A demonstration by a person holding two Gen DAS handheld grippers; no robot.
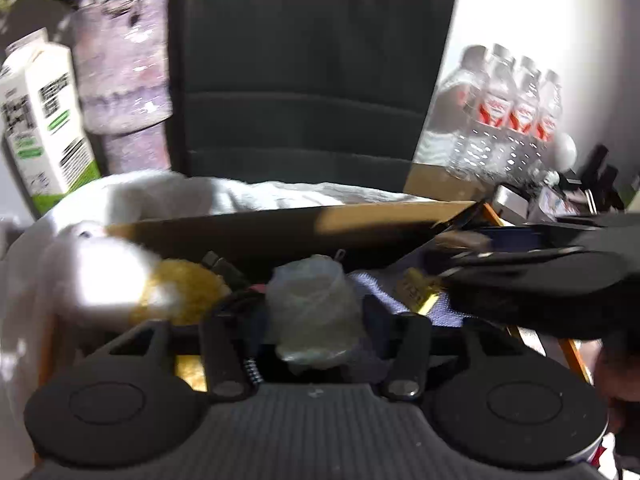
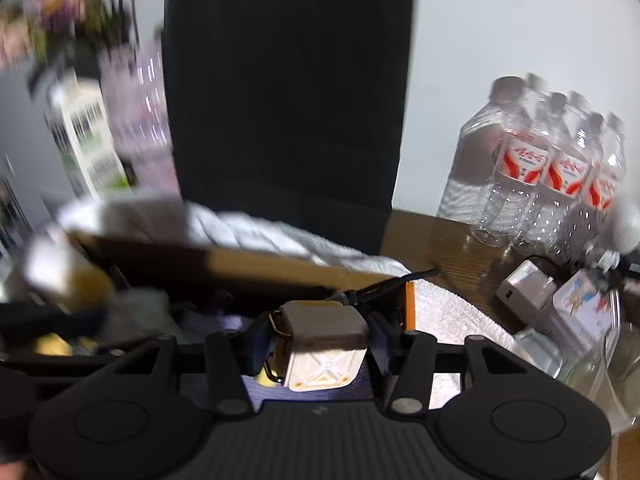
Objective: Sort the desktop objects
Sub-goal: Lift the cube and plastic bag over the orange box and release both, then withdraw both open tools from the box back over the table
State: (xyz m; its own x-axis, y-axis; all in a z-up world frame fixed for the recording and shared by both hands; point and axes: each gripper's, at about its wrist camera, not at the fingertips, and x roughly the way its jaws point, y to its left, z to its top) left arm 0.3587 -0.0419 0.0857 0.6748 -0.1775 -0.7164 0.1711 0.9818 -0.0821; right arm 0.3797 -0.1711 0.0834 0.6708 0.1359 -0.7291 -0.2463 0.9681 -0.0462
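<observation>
Left wrist view: the left gripper point(image 1: 316, 320) is closed on a crumpled, translucent plastic wad point(image 1: 314, 308), which sits upright between its two fingers above the open cardboard box point(image 1: 280, 220). Inside the box, to the left of the wad, lies a yellow sponge-like object point(image 1: 188, 284), partly washed out by glare; to the right, a small gold-coloured packet point(image 1: 418, 290) rests on blue-grey cloth point(image 1: 376, 286). The right gripper point(image 1: 540, 276) enters from the right edge as a dark, blurred shape just above the packet. Behind the box lies a white towel point(image 1: 260, 194); further back stand a milk carton point(image 1: 44, 120), a mottled purple vase point(image 1: 124, 76), a dark chair back point(image 1: 312, 72) and a pack of water bottles point(image 1: 504, 112). Right wrist view: the right gripper point(image 2: 324, 344) is closed on a small white box-shaped item with a grey top point(image 2: 324, 344), held over the right end of the cardboard box point(image 2: 272, 264) beside its orange edge. The left gripper point(image 2: 52, 320) is a dark blur at the left. On the wooden table point(image 2: 432, 240) to the right stand the water bottles point(image 2: 540, 168), a white charger point(image 2: 524, 284) and a printed tin point(image 2: 580, 308), near the white towel point(image 2: 452, 308).
</observation>
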